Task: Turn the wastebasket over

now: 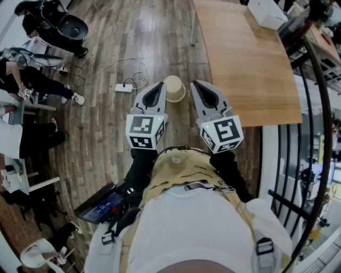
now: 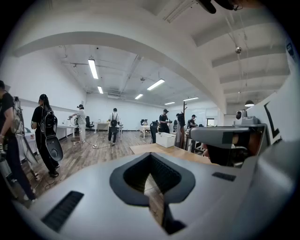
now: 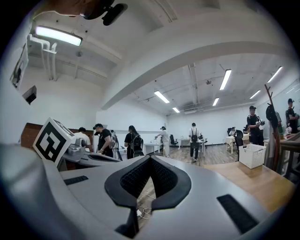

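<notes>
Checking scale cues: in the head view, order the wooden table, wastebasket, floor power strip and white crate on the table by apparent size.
1. Wooden table, largest.
2. White crate and wastebasket look alike; the crate is cut by the frame edge, so unranked.
3. Power strip, smallest.

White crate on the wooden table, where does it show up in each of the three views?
Head view: the white crate sits at the top edge, right of centre.
Left gripper view: the crate is near the middle of the picture.
Right gripper view: the crate is at the right, below mid-height.
Shared landmark: the wooden table that it stands on.
</notes>
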`<state>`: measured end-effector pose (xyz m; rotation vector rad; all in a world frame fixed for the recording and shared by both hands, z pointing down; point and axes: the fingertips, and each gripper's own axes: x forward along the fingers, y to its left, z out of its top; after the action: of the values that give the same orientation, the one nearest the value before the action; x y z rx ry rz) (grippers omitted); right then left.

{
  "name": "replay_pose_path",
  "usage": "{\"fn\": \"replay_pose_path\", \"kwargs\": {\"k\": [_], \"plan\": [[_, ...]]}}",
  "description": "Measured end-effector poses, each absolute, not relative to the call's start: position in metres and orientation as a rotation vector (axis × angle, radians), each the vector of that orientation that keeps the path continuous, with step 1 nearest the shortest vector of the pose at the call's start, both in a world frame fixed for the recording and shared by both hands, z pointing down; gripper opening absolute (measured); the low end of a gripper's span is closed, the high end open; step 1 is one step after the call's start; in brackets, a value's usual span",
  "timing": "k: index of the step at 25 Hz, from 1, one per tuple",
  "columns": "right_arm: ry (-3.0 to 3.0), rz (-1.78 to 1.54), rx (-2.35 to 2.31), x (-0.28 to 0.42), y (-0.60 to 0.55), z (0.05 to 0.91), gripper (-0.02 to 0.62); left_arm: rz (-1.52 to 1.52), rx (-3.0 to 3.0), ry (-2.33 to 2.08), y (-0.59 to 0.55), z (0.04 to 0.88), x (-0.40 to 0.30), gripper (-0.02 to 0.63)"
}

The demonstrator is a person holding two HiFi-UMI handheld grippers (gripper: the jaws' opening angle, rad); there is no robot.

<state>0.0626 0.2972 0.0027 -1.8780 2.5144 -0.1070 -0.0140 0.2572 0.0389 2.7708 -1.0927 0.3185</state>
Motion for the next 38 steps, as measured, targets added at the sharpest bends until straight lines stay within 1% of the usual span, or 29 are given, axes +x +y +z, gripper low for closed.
{"fn": "replay_pose_path", "kwargs": {"k": [8, 21, 28, 30, 33, 38], "plan": [[2.520, -0.122, -1.866, 0.063, 0.292, 0.010, 0.020, 0.333, 2.757, -1.108, 0.253, 0.047, -0.013, -0.003], [2.572, -0.249, -1.801, 0.061, 0.277, 0.036, 0.020, 0.410, 2.599, -1.257, 0.241, 0.075, -0.052, -0.003], [2.588, -0.298, -1.799, 0.057, 0.267, 0.043, 0.020, 0.445, 2.545, -1.249, 0.236, 0.088, -0.057, -0.003], [2.601, -0.307, -1.797, 0.055, 0.248, 0.051, 0.021, 0.456, 2.528, -1.240, 0.218, 0.099, -0.057, -0.003], [2.603, -0.293, -1.834, 0.067, 0.207, 0.063, 0.020, 0.453, 2.536, -1.192, 0.172, 0.118, -0.037, -0.003], [2.590, -0.298, -1.872, 0.067, 0.138, 0.066, 0.020, 0.440, 2.587, -1.141, 0.098, 0.115, -0.025, -0.003]]}}
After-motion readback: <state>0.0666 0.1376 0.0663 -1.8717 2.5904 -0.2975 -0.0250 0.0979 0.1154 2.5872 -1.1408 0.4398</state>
